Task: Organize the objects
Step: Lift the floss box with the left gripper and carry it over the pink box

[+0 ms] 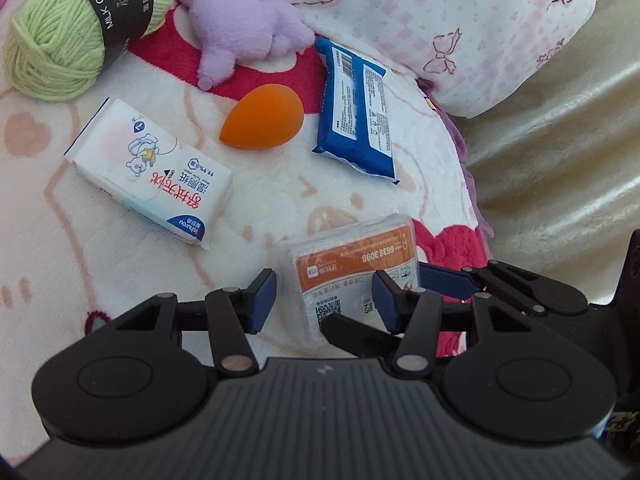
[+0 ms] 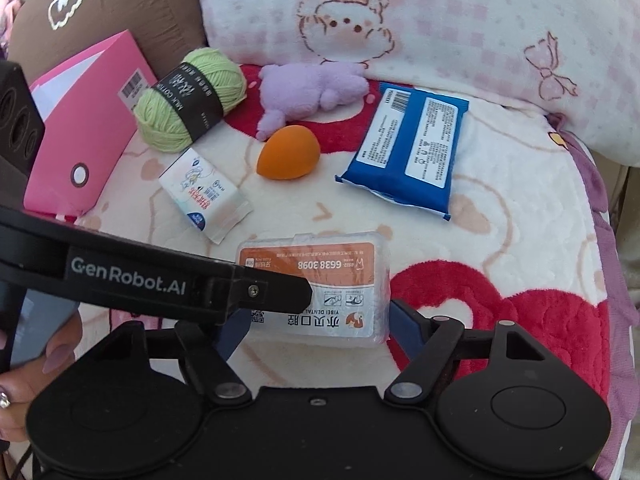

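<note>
A clear floss-pick box with an orange label [image 1: 354, 270] [image 2: 320, 284] lies on the blanket. My left gripper [image 1: 324, 300] is open, its pads on either side of the box's near end, not pressing it. My right gripper [image 2: 320, 326] is open too, its blue pads beside the box's near corners; the left gripper's body crosses in front of it. Further off lie a white wet-wipe pack [image 1: 152, 172] [image 2: 204, 194], an orange sponge egg [image 1: 264, 116] [image 2: 288, 152], a blue wipe pack [image 1: 354, 108] [image 2: 408, 144], a purple plush [image 1: 244, 28] [image 2: 308, 88] and green yarn [image 1: 76, 28] [image 2: 188, 100].
A pink folder [image 2: 84, 128] leans at the left beside a brown cushion [image 2: 112, 4]. A pink-checked pillow [image 2: 460, 24] [image 1: 460, 20] lies along the back. The blanket's edge [image 2: 608, 240] drops off at the right onto a beige surface [image 1: 560, 152].
</note>
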`<state>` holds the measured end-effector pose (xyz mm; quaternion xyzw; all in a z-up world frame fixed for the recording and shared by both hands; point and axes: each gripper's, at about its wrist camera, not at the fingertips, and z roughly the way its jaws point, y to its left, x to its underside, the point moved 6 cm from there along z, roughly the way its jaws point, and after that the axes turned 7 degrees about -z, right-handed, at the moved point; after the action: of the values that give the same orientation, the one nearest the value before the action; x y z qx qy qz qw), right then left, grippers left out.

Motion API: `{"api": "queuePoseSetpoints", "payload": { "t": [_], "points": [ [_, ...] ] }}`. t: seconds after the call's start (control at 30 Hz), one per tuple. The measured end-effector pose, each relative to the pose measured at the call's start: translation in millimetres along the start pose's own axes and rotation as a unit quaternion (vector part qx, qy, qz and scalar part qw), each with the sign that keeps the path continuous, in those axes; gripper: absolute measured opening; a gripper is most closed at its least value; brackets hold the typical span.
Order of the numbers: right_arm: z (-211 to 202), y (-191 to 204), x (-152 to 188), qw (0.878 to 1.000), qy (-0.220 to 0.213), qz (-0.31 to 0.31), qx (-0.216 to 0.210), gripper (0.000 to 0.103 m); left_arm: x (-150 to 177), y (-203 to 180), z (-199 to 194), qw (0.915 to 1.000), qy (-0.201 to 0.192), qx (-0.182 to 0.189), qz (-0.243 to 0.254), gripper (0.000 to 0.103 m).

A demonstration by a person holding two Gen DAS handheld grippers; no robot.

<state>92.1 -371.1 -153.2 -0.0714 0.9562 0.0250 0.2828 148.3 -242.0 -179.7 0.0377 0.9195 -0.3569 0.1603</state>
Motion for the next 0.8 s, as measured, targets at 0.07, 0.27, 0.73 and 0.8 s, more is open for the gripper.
{"api": "queuePoseSetpoints", "payload": {
  "t": [0.07,0.27,0.73,0.8],
  "points": [
    [4,4,1,1.0,0.004,-0.01,0.002,0.088,0,2,-1,1.0,0.001,0.003,-0.009,0.049],
    [11,2,1,1.0,0.007,0.01,0.001,0.092,1,4,2,0.9999,-0.004,-0.008,-0.005,0.045],
    [18,6,4,1.0,0.013,0.007,0.011,0.094,4,2,-2,0.9999,-0.014,-0.006,-0.003,0.042],
    [12,7,4,1.0,0.008,0.01,0.008,0.094,6,1,-7,0.9999,-0.012,-0.002,-0.002,0.042]
  ]
}}
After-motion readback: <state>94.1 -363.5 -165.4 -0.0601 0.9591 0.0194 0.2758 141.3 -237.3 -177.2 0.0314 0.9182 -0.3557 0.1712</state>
